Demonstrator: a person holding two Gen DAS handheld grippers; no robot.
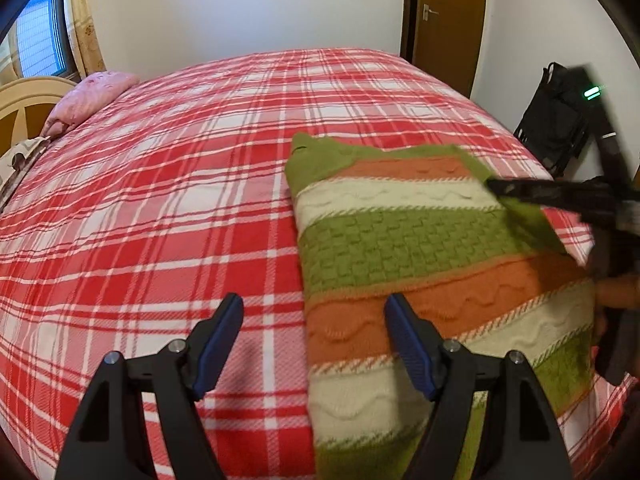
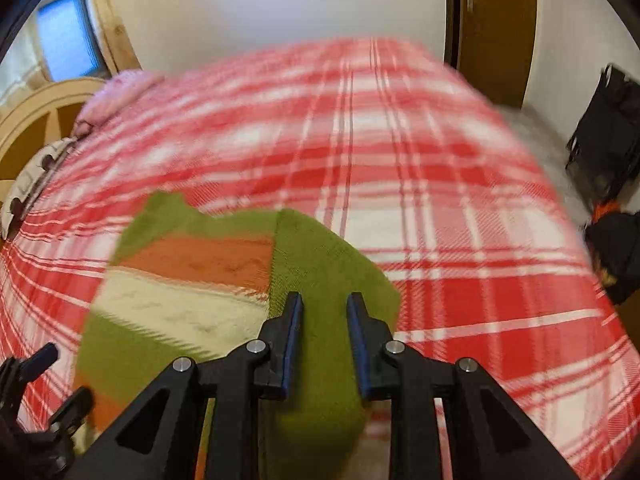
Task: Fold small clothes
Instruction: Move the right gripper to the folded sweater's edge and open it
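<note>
A small knitted sweater point(image 1: 420, 248) with green, orange and cream stripes lies on the red plaid bed point(image 1: 160, 200). My left gripper point(image 1: 314, 320) is open and empty, hovering over the sweater's left edge, one finger over the bedspread and one over the knit. My right gripper point(image 2: 324, 308) is partly open around a green sleeve point(image 2: 316, 264) that is folded over the sweater's body point(image 2: 180, 280); I cannot tell whether the pads touch it. In the left wrist view the right gripper point(image 1: 496, 186) reaches in from the right above the sweater's right side. The right wrist view is blurred.
A pink pillow point(image 1: 88, 100) and a patterned pillow point(image 1: 20, 164) lie by the wooden headboard point(image 1: 28, 100) at the left. A brown door point(image 1: 448, 20) stands behind the bed. A black bag point(image 1: 560, 120) leans on the wall at the right.
</note>
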